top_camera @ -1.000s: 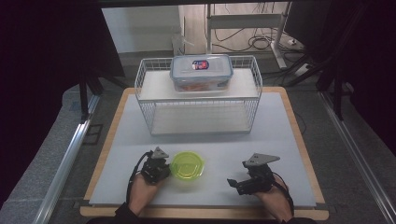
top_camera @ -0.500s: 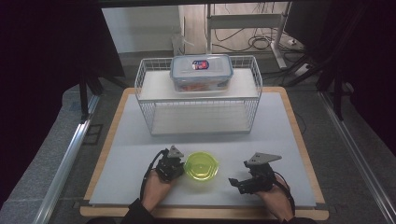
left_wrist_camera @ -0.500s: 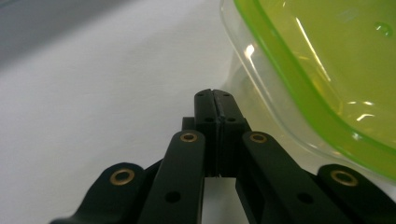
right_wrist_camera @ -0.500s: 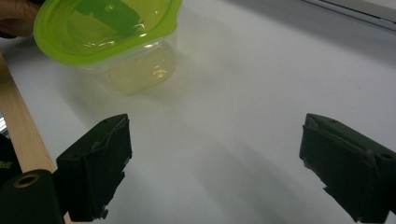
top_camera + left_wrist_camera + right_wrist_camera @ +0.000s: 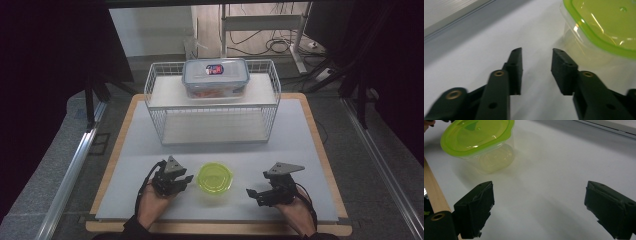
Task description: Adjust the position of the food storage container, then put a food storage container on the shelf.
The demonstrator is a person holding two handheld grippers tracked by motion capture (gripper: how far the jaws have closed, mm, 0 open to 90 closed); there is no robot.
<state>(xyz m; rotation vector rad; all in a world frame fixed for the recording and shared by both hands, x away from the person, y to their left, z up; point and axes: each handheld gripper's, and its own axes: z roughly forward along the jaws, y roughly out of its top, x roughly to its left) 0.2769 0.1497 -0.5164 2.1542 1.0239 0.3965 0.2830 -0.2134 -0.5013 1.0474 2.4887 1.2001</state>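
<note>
The left gripper (image 5: pixel 187 179) has just been opening; its jaws stand partly apart with nothing between them, over bare white table (image 5: pixel 150 150). Just beside its tips sits the green-lidded container (image 5: pixel 215 178), untouched. Beyond that, the right gripper (image 5: pixel 248 194) rests with jaws spread wide and empty. Farthest off, a wire rack (image 5: pixel 212 117) carries a clear lidded box (image 5: pixel 215 77).

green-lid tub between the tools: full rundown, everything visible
The tub is a small clear plastic container with a translucent lime-green lid that has rounded corners and sits closed on top. It looks empty. It stands upright on the white table mat, near the front edge, between the two tools. Nothing touches it: the left tool sits just beside it, jaws apart with nothing between them.
</note>
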